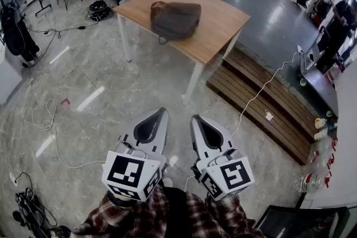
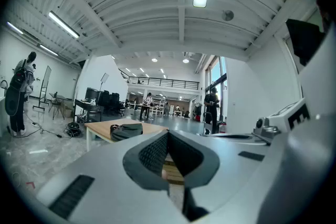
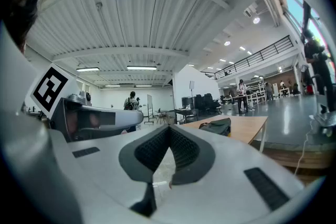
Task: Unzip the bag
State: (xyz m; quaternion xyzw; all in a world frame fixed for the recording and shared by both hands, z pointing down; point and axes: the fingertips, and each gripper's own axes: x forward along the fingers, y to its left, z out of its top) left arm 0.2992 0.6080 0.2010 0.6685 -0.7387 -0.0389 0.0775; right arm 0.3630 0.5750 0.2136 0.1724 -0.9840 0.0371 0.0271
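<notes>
Well ahead, brown bag on wooden table; left gripper and right gripper both closed, empty.

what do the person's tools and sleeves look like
The left tool and right tool are pale grey shells with black ribbed pads. Each carries a white cube with black square markers. The sleeves are red, white and dark plaid.

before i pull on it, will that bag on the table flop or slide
Probably floppy: the bag looks soft and slumped, with rounded corners. It lies loose on the smooth wooden table, so a sideways pull may drag it unless something holds it down.
</notes>
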